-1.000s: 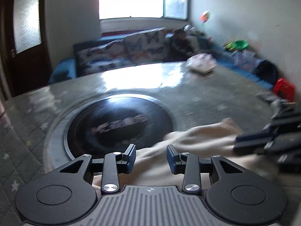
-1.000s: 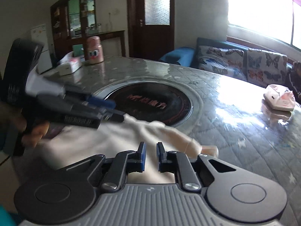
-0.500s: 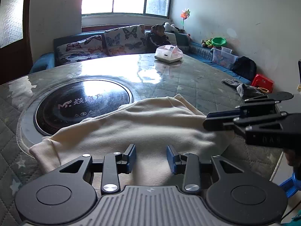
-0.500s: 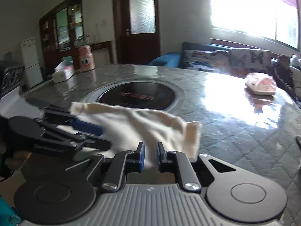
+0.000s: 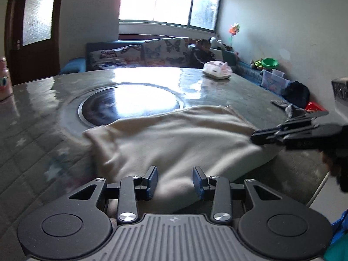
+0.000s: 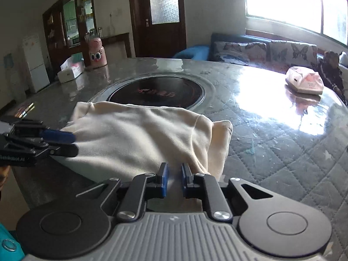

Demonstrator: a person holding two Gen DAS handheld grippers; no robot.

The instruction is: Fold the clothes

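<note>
Left wrist view: we see our left gripper (image 5: 175, 179) low over the cream garment (image 5: 174, 139), jaws apart, cloth between them but unpinched.
Right wrist view: our right gripper (image 6: 174, 179) has jaws nearly together, clamped on the garment's near edge at the bench (image 6: 282, 134) edge.

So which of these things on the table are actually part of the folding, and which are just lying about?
In the job:
cream garment
left gripper
right gripper

Lying about:
pink bottle
tissue box
pink tissue pack
grey cloth
</note>
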